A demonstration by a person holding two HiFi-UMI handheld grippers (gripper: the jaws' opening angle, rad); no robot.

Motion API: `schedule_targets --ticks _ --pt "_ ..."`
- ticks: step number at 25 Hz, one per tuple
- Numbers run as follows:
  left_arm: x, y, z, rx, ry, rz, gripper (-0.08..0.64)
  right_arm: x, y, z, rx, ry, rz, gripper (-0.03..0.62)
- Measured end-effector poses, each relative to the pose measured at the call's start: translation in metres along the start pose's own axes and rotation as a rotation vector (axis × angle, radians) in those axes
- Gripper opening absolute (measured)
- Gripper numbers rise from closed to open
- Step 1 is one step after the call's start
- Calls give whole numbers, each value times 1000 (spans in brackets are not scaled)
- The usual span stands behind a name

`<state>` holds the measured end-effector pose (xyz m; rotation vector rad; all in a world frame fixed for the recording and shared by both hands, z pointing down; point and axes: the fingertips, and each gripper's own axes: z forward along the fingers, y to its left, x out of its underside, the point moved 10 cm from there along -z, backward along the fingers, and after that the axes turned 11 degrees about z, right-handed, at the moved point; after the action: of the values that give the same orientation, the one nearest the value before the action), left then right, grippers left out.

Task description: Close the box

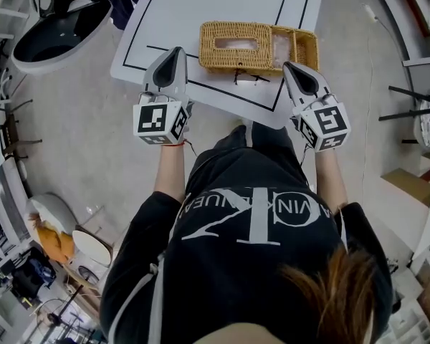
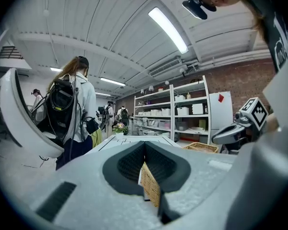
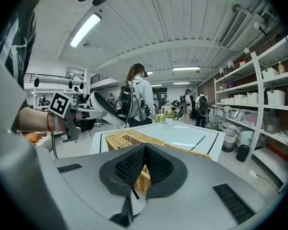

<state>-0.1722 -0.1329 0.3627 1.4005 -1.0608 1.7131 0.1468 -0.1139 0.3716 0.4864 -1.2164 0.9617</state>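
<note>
A woven wicker box (image 1: 236,46) stands on the white table (image 1: 201,2) near its front edge. Its top has an oval slot, and a lower open wicker section (image 1: 301,45) adjoins it on the right. My left gripper (image 1: 178,51) hovers just left of the box, jaws together and empty. My right gripper (image 1: 288,66) sits at the box's front right corner, also shut on nothing. In the left gripper view the wicker (image 2: 151,186) shows below the closed gripper (image 2: 145,145). The right gripper view shows the box (image 3: 129,140) beyond the closed gripper (image 3: 145,147).
Black lines are marked on the table top. A white pod chair (image 1: 54,38) stands on the floor to the left. A person with a backpack (image 3: 137,99) stands beyond the table, and shelving (image 2: 182,114) lines the far wall.
</note>
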Motion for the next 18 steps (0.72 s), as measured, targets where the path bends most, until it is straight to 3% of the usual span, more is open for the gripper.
schedule_targets --ticks 9,18 --pt "-15 -7 -2 12 -54 20 11 -18 -2 -22 18 -145 18 -2" --pt "-30 -16 -8 -26 -81 29 11 -31 -9 -34 -12 -203 1 -2"
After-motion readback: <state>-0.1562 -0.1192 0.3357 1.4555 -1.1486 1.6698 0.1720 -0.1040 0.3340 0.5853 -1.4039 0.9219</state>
